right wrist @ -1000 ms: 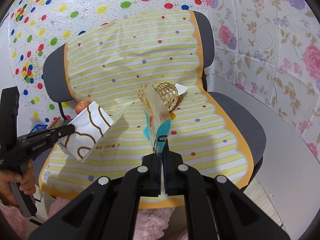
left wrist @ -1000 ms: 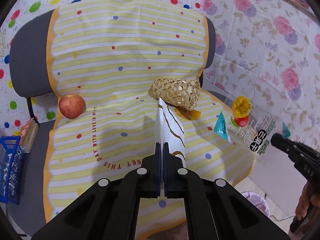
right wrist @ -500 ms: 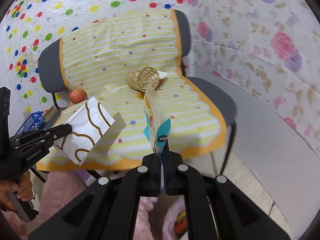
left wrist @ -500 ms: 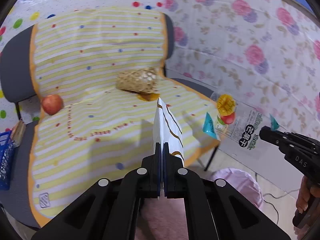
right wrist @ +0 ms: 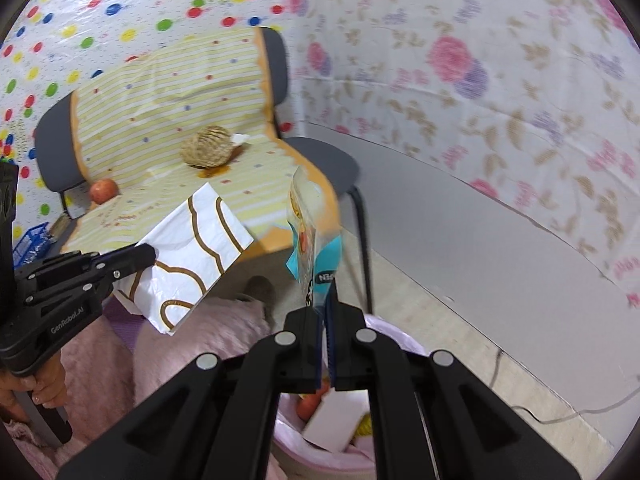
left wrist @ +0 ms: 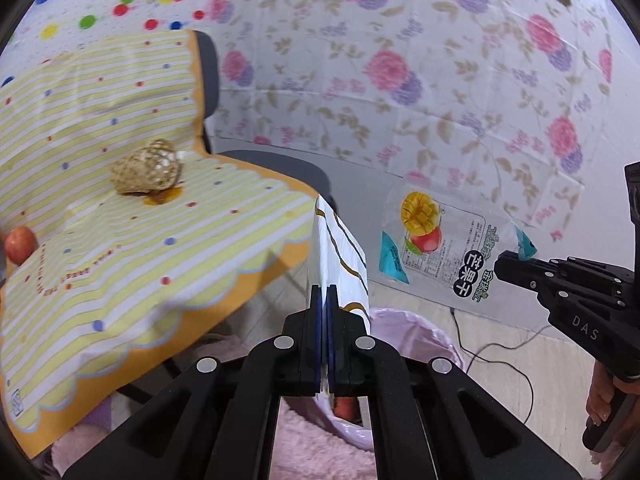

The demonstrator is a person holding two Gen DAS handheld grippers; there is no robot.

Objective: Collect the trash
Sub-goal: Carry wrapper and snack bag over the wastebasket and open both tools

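A: What is in the containers?

B: On the chair's striped cloth (left wrist: 120,240), from the left: an apple (left wrist: 18,244) at the edge of view, then a woven basket (left wrist: 146,172) tipped on its side over an orange scrap. Low and further right, a pink-lined trash bin (right wrist: 360,436) on the floor holds a white box, something orange-red and something yellow.

A: And the hands?

B: The left claw (left wrist: 324,292) is closed flat on a white wrapper with brown loops (left wrist: 340,256), which stands up from its tips. The right claw (right wrist: 326,304) is pinched shut on the corner of a clear mango snack bag (left wrist: 440,240). Both claws slant downward. A hand (right wrist: 36,392) grips the left handle.

A: Room to move?

B: Both pieces of trash hang past the scalloped right edge of the cloth, off the chair, above the bin. Right of it lie open floor, a cable and a grey panel below the flowered wall.
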